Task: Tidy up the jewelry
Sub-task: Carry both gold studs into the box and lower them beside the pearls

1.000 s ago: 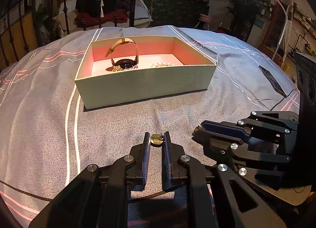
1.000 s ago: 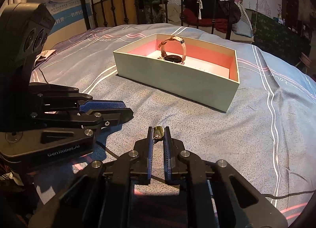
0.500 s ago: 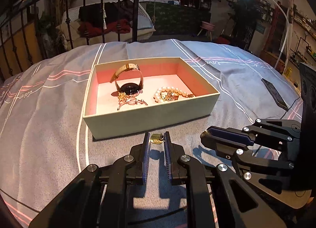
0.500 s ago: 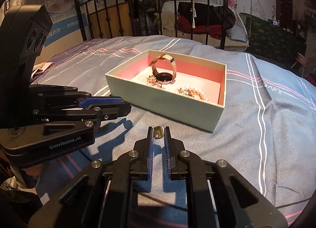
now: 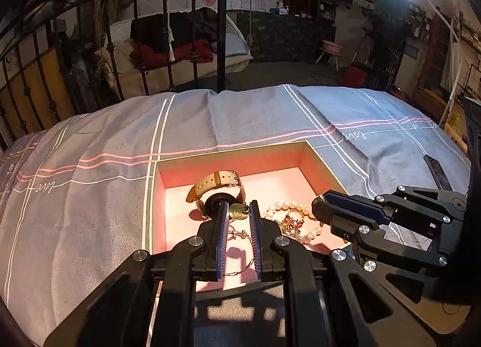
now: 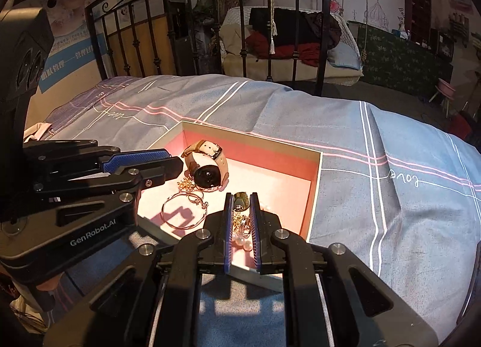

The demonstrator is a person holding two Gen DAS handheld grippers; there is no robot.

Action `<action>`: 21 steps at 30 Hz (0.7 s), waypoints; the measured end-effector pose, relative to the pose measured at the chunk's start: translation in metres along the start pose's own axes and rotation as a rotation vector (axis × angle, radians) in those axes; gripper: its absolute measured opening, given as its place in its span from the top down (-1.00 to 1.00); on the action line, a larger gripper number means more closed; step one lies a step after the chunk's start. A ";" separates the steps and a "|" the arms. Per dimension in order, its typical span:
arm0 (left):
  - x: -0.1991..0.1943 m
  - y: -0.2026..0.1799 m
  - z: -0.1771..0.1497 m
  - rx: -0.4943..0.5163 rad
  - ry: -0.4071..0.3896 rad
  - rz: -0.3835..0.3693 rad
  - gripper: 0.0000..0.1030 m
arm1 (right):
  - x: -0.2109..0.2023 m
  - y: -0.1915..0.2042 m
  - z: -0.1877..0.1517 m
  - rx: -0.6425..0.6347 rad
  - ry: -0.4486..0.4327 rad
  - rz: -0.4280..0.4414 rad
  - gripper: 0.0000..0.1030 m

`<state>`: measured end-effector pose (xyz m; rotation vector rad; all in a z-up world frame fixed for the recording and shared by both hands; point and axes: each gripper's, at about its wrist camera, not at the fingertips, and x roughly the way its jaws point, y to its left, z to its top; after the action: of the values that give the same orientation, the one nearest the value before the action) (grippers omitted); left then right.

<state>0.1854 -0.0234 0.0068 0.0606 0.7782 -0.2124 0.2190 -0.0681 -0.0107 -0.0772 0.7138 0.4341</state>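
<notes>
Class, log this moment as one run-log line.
left claw: shut on gold earring | right claw: shut on gold piece | both over box

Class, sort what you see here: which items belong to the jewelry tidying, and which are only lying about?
Part of the job:
- pink-lined box
- watch
- pearl bracelet
- thin bangle
- small gold pieces pinched in the left claw and the right claw

Lying about:
- striped bedspread
- iron bed frame
- pillows and clothes behind the rails
- pink stool
</notes>
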 end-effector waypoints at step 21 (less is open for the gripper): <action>0.052 0.011 -0.008 -0.038 0.159 0.019 0.74 | 0.042 0.004 0.000 -0.024 0.110 -0.010 0.77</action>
<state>0.2186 -0.0204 -0.0356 0.0488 0.9395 -0.1762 0.2452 -0.0491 -0.0375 -0.1274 0.8158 0.4310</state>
